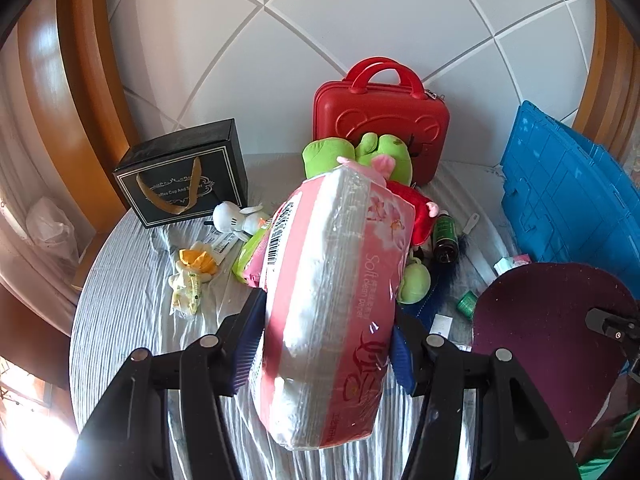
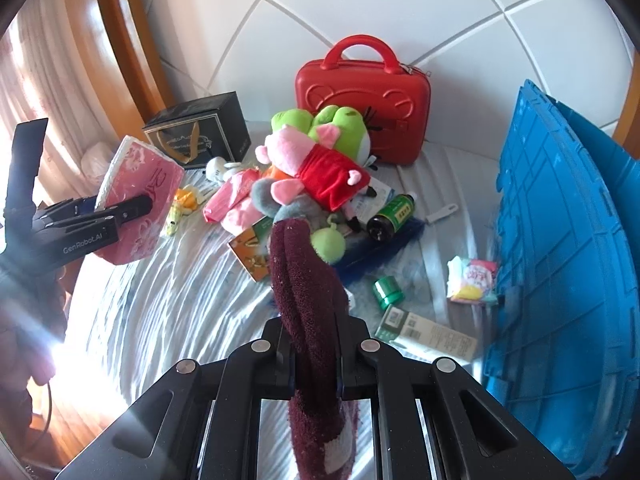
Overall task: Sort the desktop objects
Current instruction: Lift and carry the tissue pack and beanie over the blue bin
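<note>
Two things are off the worktop at once here. The left gripper (image 1: 324, 344) has its jaws clamped across the middle of a tissue pack (image 1: 332, 300), pink and white in shiny film, held up in front of the red case (image 1: 380, 128). Looks light and squashy, and that film is probably slippery, so gripping across the fat middle seems smarter than the tapered ends. The right gripper (image 2: 316, 364) has its jaws shut tight on a maroon sock (image 2: 308, 300), soft and floppy, hanging limp both sides of the pinch, so it'll likely sag wherever it's taken.

Below the red case sits the toy pile, with a green frog plush (image 2: 340, 128) and a pink pig (image 2: 304, 160) on top. The blue crate (image 2: 568, 240) stands right of the case, the black gift box (image 1: 184, 176) to its left. The worktop has a rumpled striped cloth (image 2: 168, 280) over it, a white tiled wall (image 1: 320, 40) behind, and sun glare off to the left.
</note>
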The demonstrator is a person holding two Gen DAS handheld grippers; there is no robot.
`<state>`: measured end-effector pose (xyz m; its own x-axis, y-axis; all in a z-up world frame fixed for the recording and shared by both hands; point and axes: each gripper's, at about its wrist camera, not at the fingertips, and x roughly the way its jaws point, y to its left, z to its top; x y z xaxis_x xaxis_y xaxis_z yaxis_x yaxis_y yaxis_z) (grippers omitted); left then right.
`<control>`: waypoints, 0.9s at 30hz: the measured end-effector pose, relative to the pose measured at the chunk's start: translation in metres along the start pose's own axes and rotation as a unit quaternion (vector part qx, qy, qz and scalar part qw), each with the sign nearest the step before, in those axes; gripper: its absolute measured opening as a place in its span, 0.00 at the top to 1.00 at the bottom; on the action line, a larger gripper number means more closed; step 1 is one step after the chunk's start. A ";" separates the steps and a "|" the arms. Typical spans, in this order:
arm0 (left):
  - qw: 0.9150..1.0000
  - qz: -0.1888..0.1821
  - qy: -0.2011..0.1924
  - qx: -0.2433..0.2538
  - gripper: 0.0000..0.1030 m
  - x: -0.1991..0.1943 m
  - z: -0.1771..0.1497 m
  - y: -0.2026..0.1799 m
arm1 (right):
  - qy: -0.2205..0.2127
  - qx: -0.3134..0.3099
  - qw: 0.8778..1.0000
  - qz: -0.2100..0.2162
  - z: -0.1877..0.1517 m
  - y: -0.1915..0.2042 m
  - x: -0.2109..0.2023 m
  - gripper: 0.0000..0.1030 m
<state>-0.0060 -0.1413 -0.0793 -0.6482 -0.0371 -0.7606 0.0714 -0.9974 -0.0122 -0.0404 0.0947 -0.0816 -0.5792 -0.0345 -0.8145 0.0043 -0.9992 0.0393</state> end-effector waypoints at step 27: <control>0.997 -0.030 -0.062 0.045 0.47 -0.068 0.048 -0.121 | -0.098 0.007 0.995 0.026 0.019 -0.068 -0.120 0.88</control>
<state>-0.0076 -0.0213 0.0051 -0.7384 0.0204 -0.6740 -0.0348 -0.9994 0.0079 0.0132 0.1670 0.0245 -0.7262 -0.0813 -0.6827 0.0280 -0.9957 0.0887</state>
